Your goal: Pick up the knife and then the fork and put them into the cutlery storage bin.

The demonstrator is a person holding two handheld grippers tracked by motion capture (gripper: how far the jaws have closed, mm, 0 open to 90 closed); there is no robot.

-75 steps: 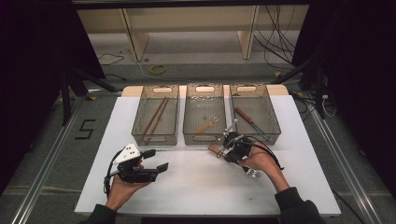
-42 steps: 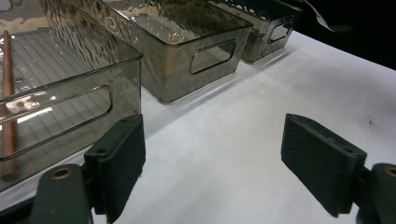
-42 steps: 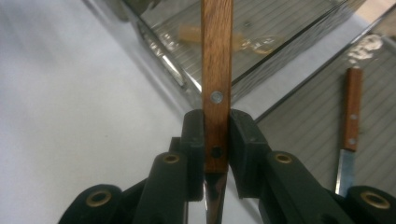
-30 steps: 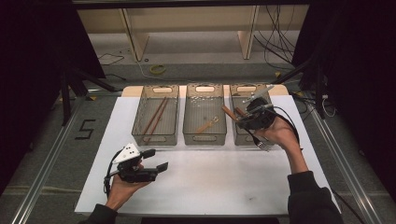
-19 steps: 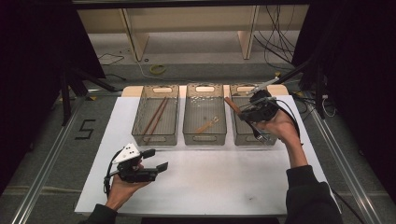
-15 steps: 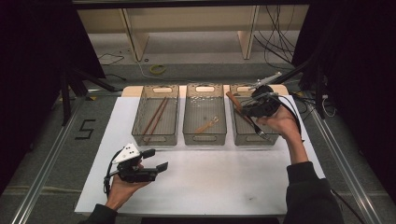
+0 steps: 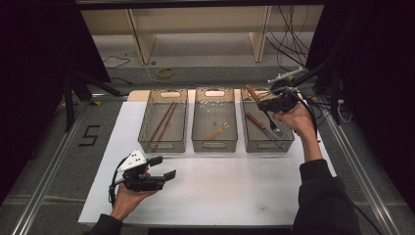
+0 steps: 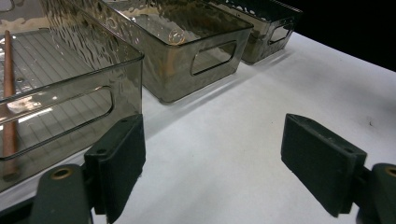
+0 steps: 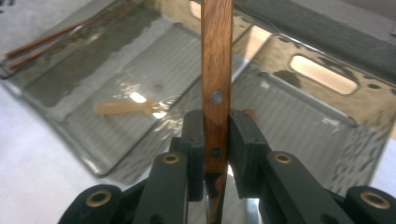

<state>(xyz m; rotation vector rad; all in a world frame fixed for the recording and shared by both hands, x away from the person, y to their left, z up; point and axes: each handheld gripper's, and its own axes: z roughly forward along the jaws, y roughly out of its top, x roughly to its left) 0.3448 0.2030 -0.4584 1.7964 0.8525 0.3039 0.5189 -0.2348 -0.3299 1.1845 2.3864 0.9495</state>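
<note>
Wooden handle [image 9: 216, 84] runs off top edge past the right gripper [image 9: 216, 154] fingers; metal end below pads too dark to ID.

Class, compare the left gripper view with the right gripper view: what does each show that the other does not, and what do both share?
Left gripper view: the left gripper with its jaws wide apart and nothing between them, above the white table cover.

Right gripper view: the right gripper shut on a wooden-handled utensil with rivets, and a pale utensil lying in the middle bin.

Shared: the smoky clear bins, and a brown stick in the far-left bin, where the right gripper view shows a pair.
</note>
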